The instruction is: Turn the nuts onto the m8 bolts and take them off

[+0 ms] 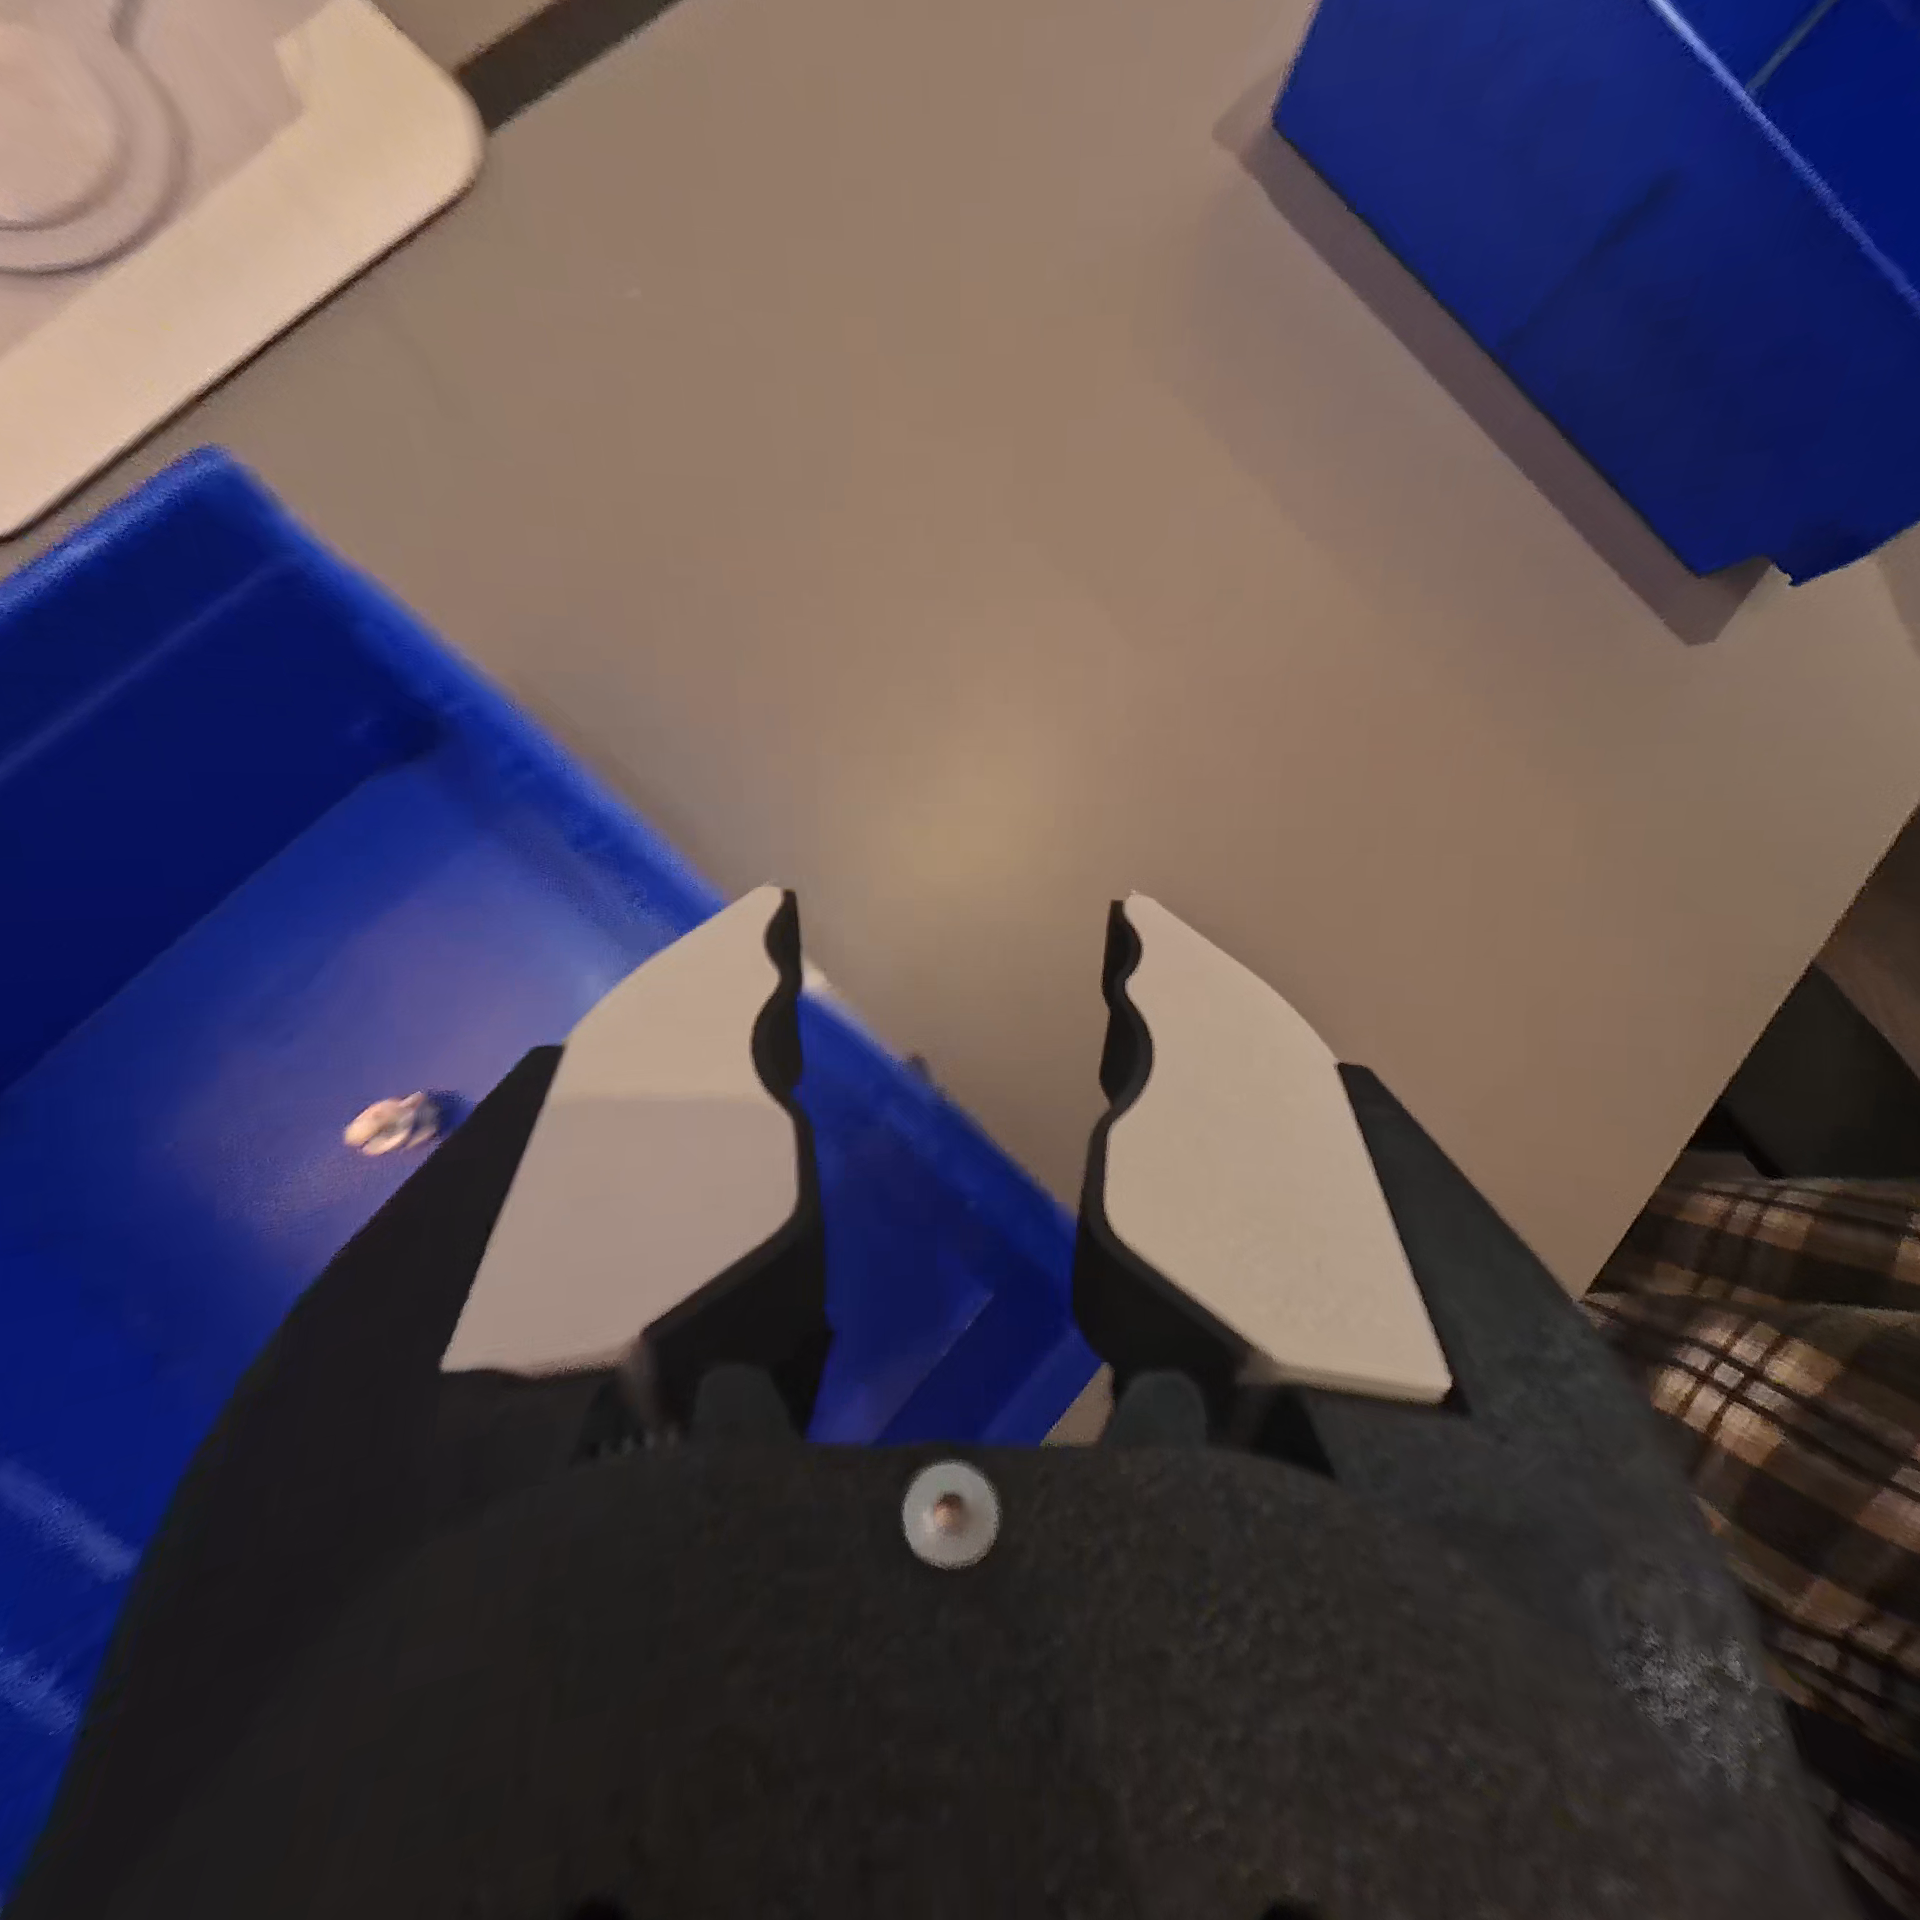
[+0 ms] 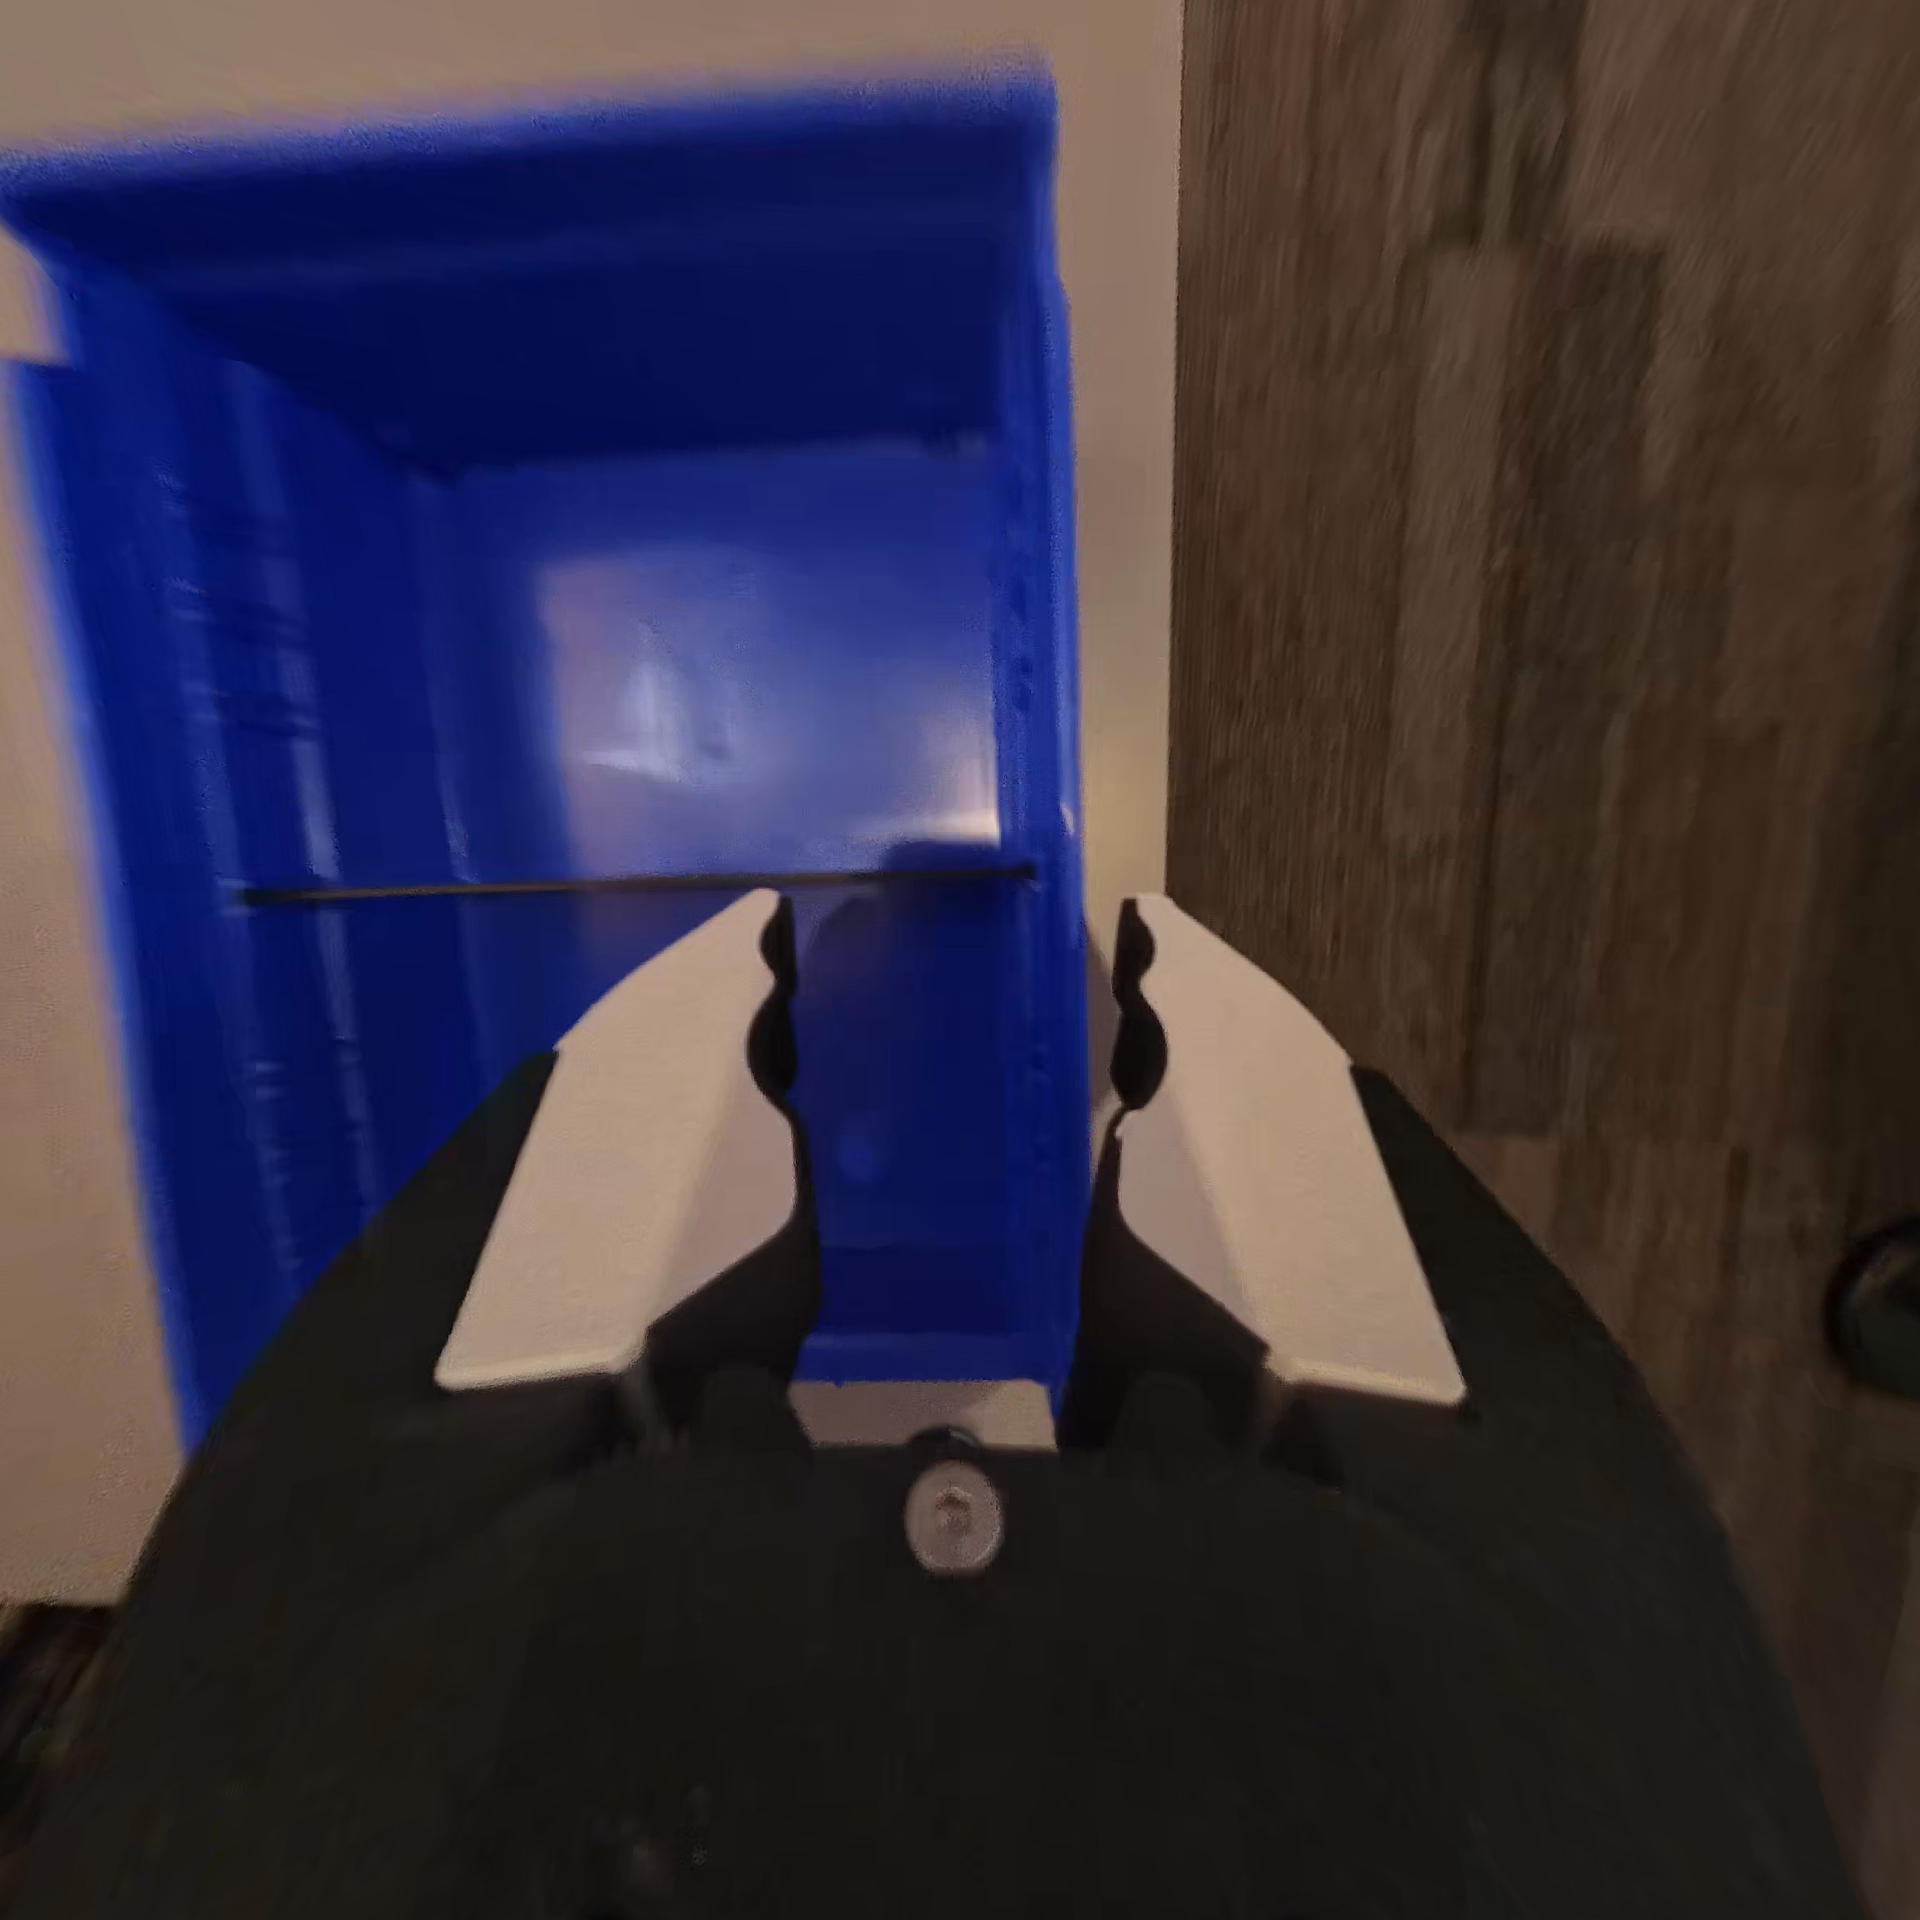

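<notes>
The left gripper (image 1: 951, 909) hangs over the pale table (image 1: 935, 520) with its two white fingers (image 1: 665, 1122) spread apart and nothing between them. Under its left finger sits a blue bin (image 1: 208, 831), lying along the table's near left part, and on the floor of that bin rests one small shiny metal piece (image 1: 393, 1124), too blurred to tell whether it is a nut or a bolt; it lies just beside the gripper's dark body and touches neither finger. Toward the far right corner of the table stands a second blue bin (image 1: 1621, 270), well apart from the first, seen from outside. At the far left edge lies a flat beige tray (image 1: 239, 239) with round moulded rings in it. A patch of brown checked cloth (image 1: 1787, 1403) shows beyond the near right edge of the table. The right gripper (image 2: 951, 914) also has its fingers (image 2: 644, 1122) apart and empty, pointing down into a blue bin (image 2: 312, 727) that stands close to the table's right edge (image 2: 1169, 727). A thin dark rod (image 2: 520, 888) runs across this bin from wall to wall. The bin's floor is smeared by motion blur and no nut or bolt can be made out in it. Past the table edge is grey wood-grain floor (image 2: 1558, 623).
</notes>
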### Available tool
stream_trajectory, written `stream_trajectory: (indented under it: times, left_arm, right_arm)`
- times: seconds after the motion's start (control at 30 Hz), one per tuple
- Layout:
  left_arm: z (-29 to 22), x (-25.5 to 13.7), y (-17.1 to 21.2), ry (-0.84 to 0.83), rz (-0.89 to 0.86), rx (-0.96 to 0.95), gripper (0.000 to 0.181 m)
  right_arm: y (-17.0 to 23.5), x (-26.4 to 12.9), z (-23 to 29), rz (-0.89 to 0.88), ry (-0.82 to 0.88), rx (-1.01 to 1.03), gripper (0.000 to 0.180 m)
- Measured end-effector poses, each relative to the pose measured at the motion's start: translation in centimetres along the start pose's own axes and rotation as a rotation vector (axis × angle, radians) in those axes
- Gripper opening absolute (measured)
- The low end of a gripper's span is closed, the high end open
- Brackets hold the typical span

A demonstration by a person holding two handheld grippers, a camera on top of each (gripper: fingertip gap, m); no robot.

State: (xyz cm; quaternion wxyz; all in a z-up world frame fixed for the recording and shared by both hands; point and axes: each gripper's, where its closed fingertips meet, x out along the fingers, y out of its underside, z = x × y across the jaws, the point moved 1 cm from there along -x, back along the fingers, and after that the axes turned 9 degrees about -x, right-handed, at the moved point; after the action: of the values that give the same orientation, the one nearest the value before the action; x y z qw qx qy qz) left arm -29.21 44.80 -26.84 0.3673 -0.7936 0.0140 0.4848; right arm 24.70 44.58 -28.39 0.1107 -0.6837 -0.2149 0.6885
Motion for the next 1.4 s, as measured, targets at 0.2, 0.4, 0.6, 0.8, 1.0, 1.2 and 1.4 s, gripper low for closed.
stream_trajectory:
  times: [0.2,0.4,0.6,0.8,1.0,1.2,1.4]
  left_arm:
    - [8.0,-7.5,1.0,-0.166,-0.115,-0.130,0.063]
    - [14.7,-9.7,5.9,-0.310,-0.089,-0.313,0.079]
    - [17.0,-7.1,10.3,-0.362,0.050,-0.421,0.083]
    - [18.5,-5.5,13.1,-0.425,0.207,-0.471,0.074]
    - [19.1,-4.2,15.1,-0.425,0.332,-0.512,0.048]
    - [18.8,-3.7,15.7,-0.313,0.395,-0.604,0.006]
    - [20.9,-5.4,16.9,-0.332,0.400,-0.655,0.004]
  right_arm:
    - [-5.2,-9.0,10.4,-0.361,0.068,-0.191,0.077]
    - [-5.7,-8.0,26.0,-0.544,-0.168,-0.388,0.083]
    - [-6.1,1.5,34.5,-0.496,-0.382,-0.420,0.078]
    - [-6.4,7.3,35.8,-0.510,-0.431,-0.391,0.063]
    - [-6.4,8.9,34.5,-0.586,-0.465,-0.315,0.053]
    - [-6.2,8.7,34.0,-0.594,-0.499,-0.290,0.049]
    - [-5.4,9.1,34.9,-0.550,-0.554,-0.279,0.048]
